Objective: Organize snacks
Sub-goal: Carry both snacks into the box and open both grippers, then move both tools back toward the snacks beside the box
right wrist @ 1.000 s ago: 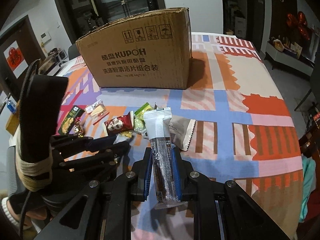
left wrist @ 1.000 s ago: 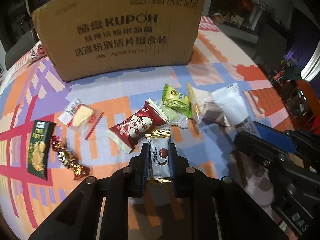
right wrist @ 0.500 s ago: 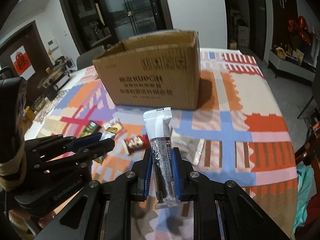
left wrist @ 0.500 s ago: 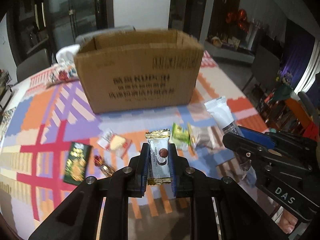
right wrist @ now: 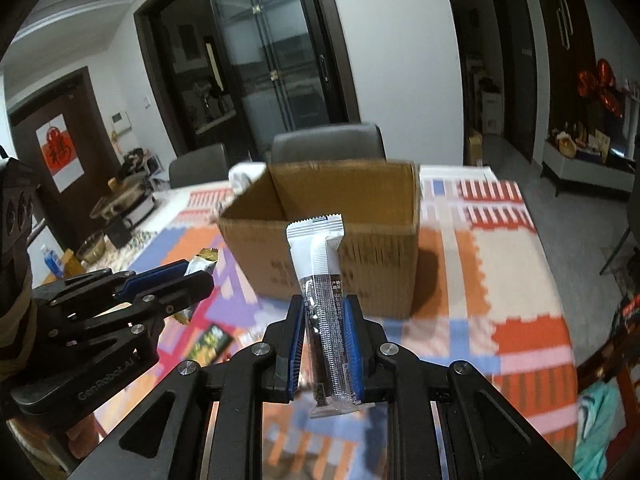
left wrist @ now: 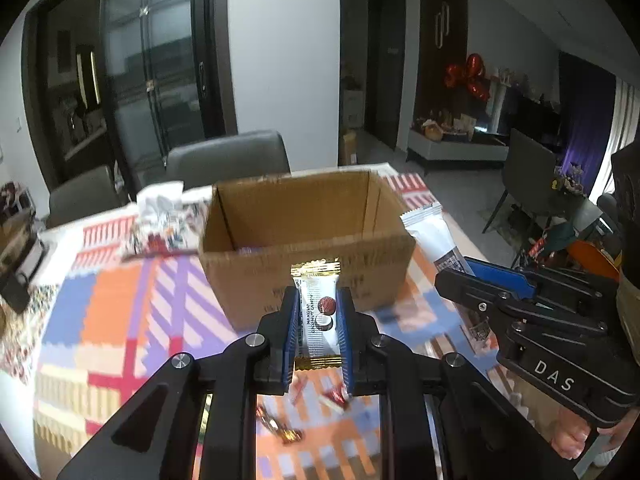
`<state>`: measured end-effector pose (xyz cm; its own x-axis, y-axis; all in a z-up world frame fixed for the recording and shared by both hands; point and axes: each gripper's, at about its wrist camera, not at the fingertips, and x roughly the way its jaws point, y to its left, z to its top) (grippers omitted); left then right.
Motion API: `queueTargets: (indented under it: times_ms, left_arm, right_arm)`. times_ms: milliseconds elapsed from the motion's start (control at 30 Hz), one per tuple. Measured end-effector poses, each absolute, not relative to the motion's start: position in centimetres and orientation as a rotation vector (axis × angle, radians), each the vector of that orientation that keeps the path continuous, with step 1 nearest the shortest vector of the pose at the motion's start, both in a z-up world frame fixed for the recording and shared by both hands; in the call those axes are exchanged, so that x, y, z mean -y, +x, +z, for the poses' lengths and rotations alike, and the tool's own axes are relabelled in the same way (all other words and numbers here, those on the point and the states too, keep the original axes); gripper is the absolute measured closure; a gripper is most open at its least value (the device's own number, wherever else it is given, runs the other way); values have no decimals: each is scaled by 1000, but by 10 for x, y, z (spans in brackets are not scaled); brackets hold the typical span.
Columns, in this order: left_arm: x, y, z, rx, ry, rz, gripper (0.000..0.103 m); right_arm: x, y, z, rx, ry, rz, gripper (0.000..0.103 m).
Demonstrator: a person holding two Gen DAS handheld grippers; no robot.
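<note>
**Two light packets held before the box**

The left gripper (left wrist: pixel 319 322) has its jaws clamped on a small candy packet (left wrist: pixel 318 312); the right gripper (right wrist: pixel 327 338) pinches a long snack bar (right wrist: pixel 323 280) mid-length. Both wrappers look light, crinkly and slippery. The open cardboard box (right wrist: pixel 332 220) stands just ahead on the table (right wrist: pixel 520 280).

You are in a home: grey dining chairs (left wrist: pixel 228 158), glass doors (right wrist: pixel 276 56) (red balloons (left wrist: pixel 470 76) too).

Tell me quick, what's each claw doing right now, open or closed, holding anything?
Left claw: closed on a small gold-edged candy packet.
Right claw: closed on a long white-and-clear snack bar.
</note>
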<state>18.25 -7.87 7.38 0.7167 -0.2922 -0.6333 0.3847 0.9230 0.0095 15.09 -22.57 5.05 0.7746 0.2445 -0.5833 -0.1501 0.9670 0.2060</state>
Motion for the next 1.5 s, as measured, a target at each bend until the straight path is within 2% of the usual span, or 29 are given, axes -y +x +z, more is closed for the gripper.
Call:
queueTargets:
  times_ms: [333, 967, 1000, 1033, 1100, 1133, 1167, 1500]
  left_arm:
    - [74, 227, 107, -601, 192, -368, 84]
    - [79, 331, 82, -770, 145, -352, 82]
    - [79, 334, 81, -782, 154, -337, 76]
    - [78, 334, 81, -782, 155, -329, 64]
    - [73, 329, 84, -756, 150, -308, 49]
    - [70, 325, 86, -746, 156, -286, 47]
    - [68, 321, 87, -744, 165, -267, 47]
    - [42, 260, 92, -684, 163, -205, 45]
  right_arm:
    - [218, 200, 84, -625, 120, 225, 82]
    - [211, 298, 80, -729, 48, 190, 82]
    - [211, 301, 79, -733, 48, 189, 82]
    - [211, 303, 78, -732, 45, 183, 82]
    - [212, 305, 74, -737, 38, 146, 70]
    - [213, 303, 73, -736, 45, 137, 55]
    - [214, 299, 73, -728, 49, 138, 51]
    - [200, 245, 71, -676, 39, 170, 51]
